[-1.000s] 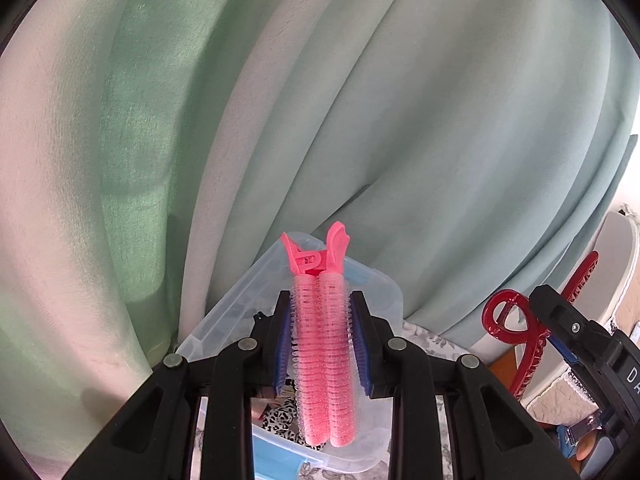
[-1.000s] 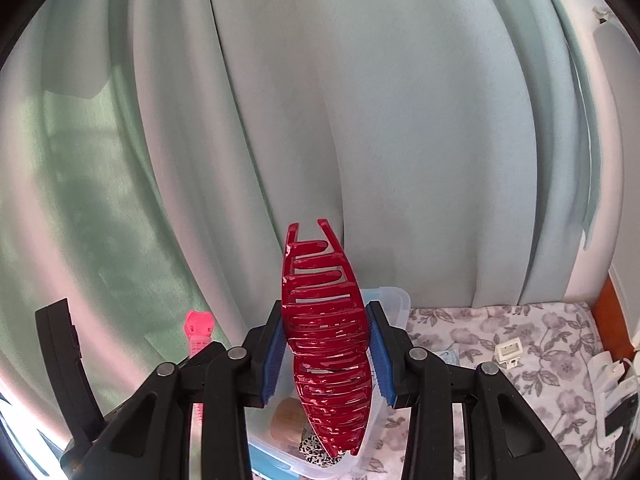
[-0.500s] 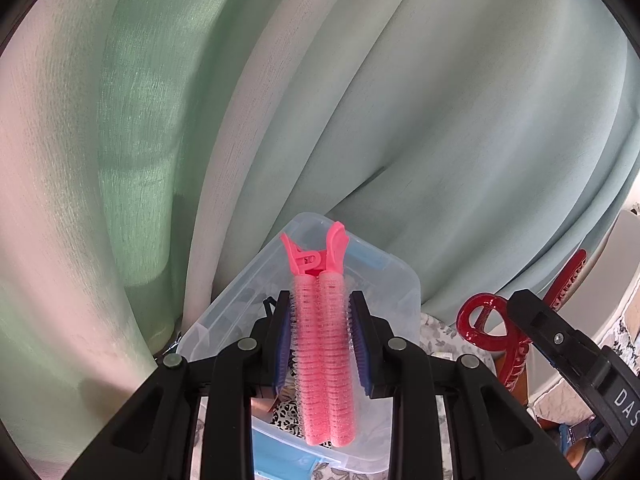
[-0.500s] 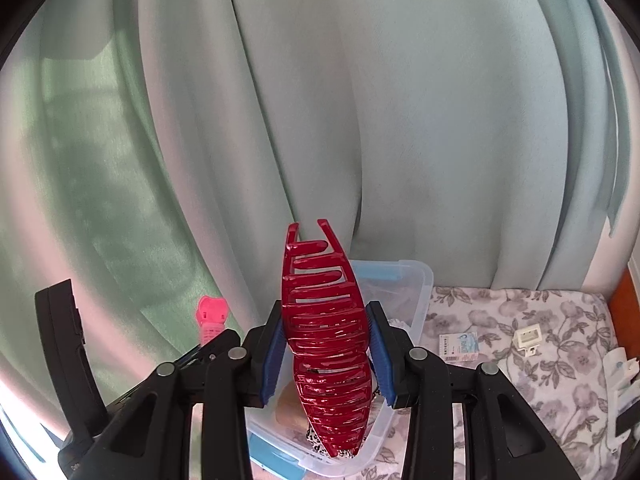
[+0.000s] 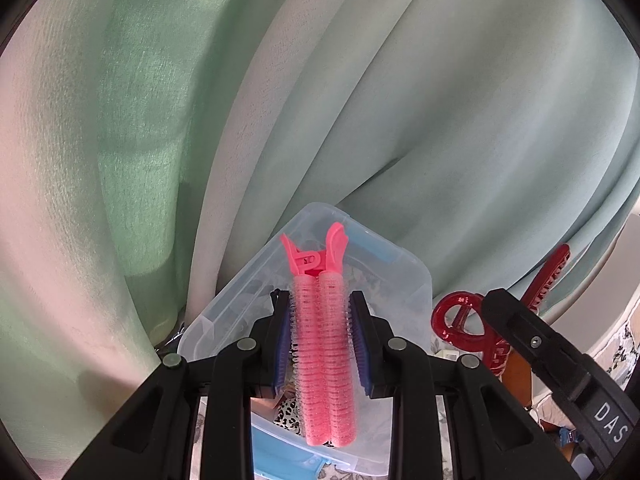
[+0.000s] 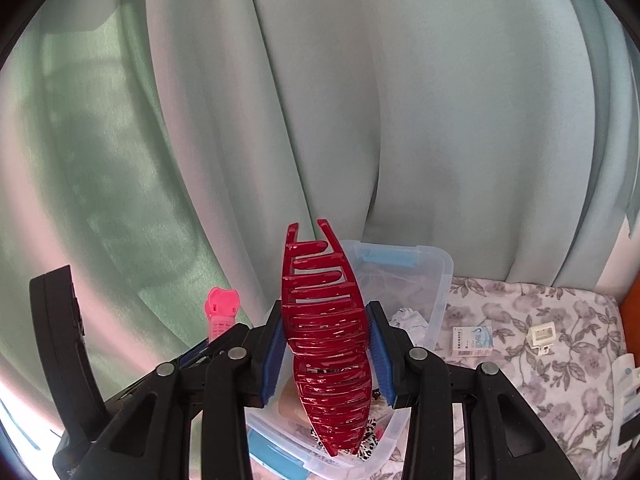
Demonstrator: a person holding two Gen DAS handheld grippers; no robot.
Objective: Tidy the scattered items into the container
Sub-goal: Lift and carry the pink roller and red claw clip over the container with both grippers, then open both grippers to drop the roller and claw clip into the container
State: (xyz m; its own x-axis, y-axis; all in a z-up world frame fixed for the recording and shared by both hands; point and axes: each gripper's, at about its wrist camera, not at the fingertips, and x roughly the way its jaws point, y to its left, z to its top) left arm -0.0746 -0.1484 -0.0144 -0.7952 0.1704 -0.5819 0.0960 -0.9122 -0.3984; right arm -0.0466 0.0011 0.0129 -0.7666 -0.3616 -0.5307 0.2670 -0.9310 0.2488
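Observation:
My left gripper [image 5: 320, 340] is shut on a pink roller hair clip [image 5: 322, 344], held upright over the clear plastic container [image 5: 224, 312]. In the right wrist view my right gripper [image 6: 326, 344] is shut on a dark red claw hair clip [image 6: 324, 332], also above the clear container [image 6: 438, 292]. The container holds a leopard-print item [image 6: 370, 446], a crumpled white piece [image 6: 408, 318] and other things half hidden by the clips. The red clip [image 5: 464, 320] and the right gripper's body show at the right of the left wrist view. The pink clip's tip [image 6: 222, 308] shows left in the right wrist view.
Pale green curtains [image 6: 360, 100] hang close behind the container. A floral cloth [image 6: 560, 340] covers the surface to the right, with a small white-and-blue box [image 6: 472, 341] and a small white clip-like thing [image 6: 541, 336] lying on it. An orange edge [image 6: 632, 320] borders the far right.
Both grippers have sunk and come closer to the container, which now fills more of each view. The small box on the floral cloth has come into the right wrist view. Both grips are unchanged.

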